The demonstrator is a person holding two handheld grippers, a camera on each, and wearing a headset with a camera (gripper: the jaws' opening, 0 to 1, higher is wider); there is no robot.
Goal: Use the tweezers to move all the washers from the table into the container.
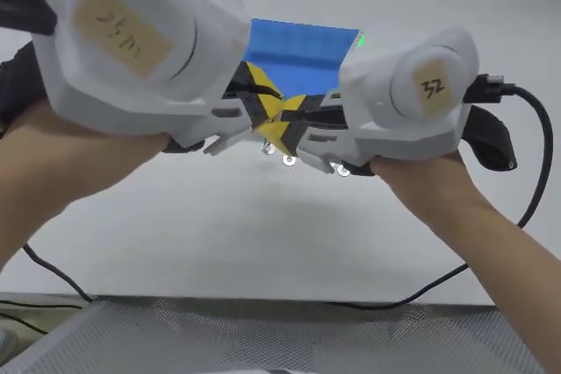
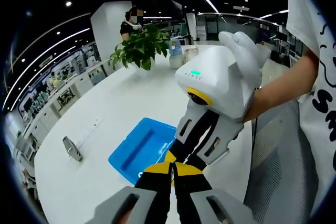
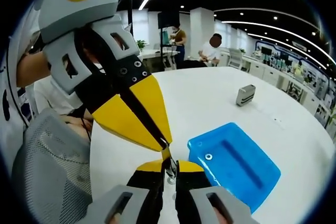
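White office table [image 1: 263, 234]. Blue container [image 3: 247, 174]: one washer [image 3: 209, 157] inside. Right gripper [image 3: 169, 167]: jaws pinched on slim tweezers [image 3: 170, 177]. Left gripper [image 2: 173, 170] closed alongside, probably steadying. Tweezer gap hidden.

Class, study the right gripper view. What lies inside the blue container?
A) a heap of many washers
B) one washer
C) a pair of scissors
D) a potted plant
B: in the right gripper view, a single small metal washer lies flat on the floor of the blue container, near one corner.
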